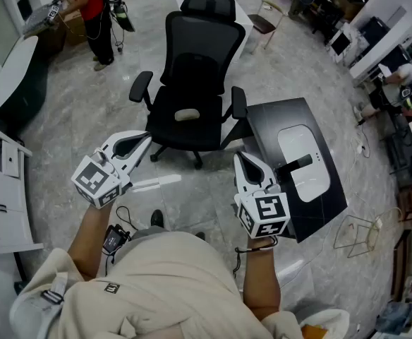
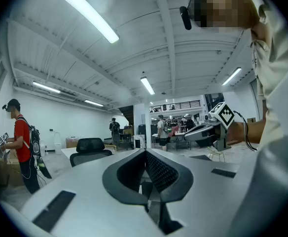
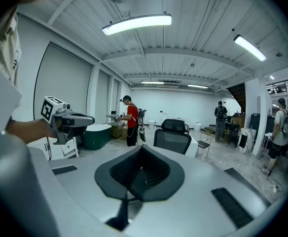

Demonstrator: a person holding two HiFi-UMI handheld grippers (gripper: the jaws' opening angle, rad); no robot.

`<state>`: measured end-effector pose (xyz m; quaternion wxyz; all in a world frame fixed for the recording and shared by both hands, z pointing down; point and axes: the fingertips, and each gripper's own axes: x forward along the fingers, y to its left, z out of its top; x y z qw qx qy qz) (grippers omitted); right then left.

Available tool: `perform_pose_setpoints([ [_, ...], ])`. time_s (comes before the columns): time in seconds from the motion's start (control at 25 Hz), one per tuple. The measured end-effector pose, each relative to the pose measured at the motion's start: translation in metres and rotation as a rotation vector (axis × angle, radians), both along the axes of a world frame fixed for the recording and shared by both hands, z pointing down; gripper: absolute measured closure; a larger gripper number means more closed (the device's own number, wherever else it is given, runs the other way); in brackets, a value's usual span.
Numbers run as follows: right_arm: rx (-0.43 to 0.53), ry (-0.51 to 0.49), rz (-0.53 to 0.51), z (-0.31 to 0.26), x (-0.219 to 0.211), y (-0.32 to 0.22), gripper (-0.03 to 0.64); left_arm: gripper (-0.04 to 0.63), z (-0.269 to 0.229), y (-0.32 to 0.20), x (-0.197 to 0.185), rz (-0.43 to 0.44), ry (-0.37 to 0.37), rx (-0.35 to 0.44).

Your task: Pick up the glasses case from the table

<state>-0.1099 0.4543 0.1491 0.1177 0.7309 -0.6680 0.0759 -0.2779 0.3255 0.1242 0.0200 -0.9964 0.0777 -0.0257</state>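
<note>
- Two closed tools, and the task has not started. The left hand-held gripper (image 1: 143, 139) has its jaws pressed together on nothing. If it went for the case like this, it would probably only shove it along, so the jaws need to spread first.
- A black office chair (image 1: 192, 97) stands between the two tools, close to the worktop's left edge. A reach that swings wide could clip its armrest.
- The right hand-held gripper (image 1: 242, 159) is also closed and empty. It is the nearer of the two to the target, and it carries the same risk of bumping the case away.
- Farthest right is the dark, glossy worktop (image 1: 276, 119). On it lies what I take to be the glasses case (image 1: 295, 164) — a dark oblong across a pale oval patch. On that sheen I would expect a slanted pinch to make it skid or tip out.
- Pose, left: the forearm comes up from the lower left. The tool is held level and aimed toward the chair, with its marker cube nearest the body.
- Pose, right: the forearm rises from below and the tool is tipped slightly downward. It points ahead along the worktop's left edge — the case sits to its right, untouched.
</note>
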Motion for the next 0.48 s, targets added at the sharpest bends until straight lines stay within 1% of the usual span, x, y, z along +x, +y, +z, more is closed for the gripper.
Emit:
perform_pose_setpoints([
  [0.2, -0.006, -0.002, 0.004, 0.002, -0.002, -0.012, 0.595, 0.580, 0.001, -0.014, -0.001, 0.004, 0.000, -0.004],
  [0.48, -0.010, -0.020, 0.027, 0.008, 0.007, -0.032, 0.595, 0.580, 0.008, -0.036, 0.013, 0.040, -0.004, -0.014],
])
